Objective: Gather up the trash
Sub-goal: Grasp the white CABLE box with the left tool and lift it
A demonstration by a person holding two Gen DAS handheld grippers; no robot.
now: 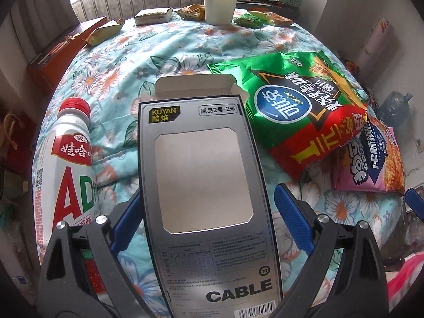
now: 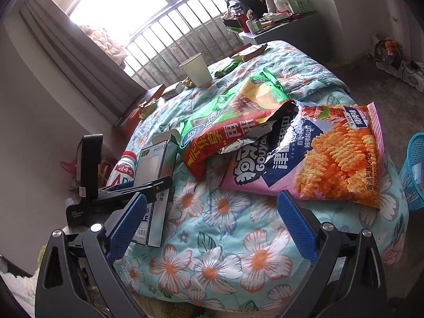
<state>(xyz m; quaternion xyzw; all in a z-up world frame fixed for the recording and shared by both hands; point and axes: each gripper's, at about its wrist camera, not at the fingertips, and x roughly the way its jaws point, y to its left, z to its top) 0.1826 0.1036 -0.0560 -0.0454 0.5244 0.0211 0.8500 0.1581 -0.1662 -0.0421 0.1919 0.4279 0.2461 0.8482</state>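
Note:
A grey cable box [image 1: 204,175] with an open end flap lies on the floral cloth [image 1: 164,50], between the fingers of my left gripper [image 1: 206,212]. The jaws stand wide, open, with a thin gap at the right pad. The same cable box [image 2: 152,169] shows at the left in the right wrist view. A green and red chip bag [image 1: 296,111] lies torn open, overlapping a pink snack bag [image 2: 331,153]. My right gripper [image 2: 212,212] hangs open over bare cloth just short of the pink bag. A white AD drink bottle [image 1: 71,159] lies left of the box.
A white paper cup [image 1: 220,2] stands at the table's far side among several small wrappers [image 1: 106,31]. A brown box [image 1: 61,53] lies at the far left edge. A blue mesh basket [image 2: 414,169] stands on the floor to the right of the table.

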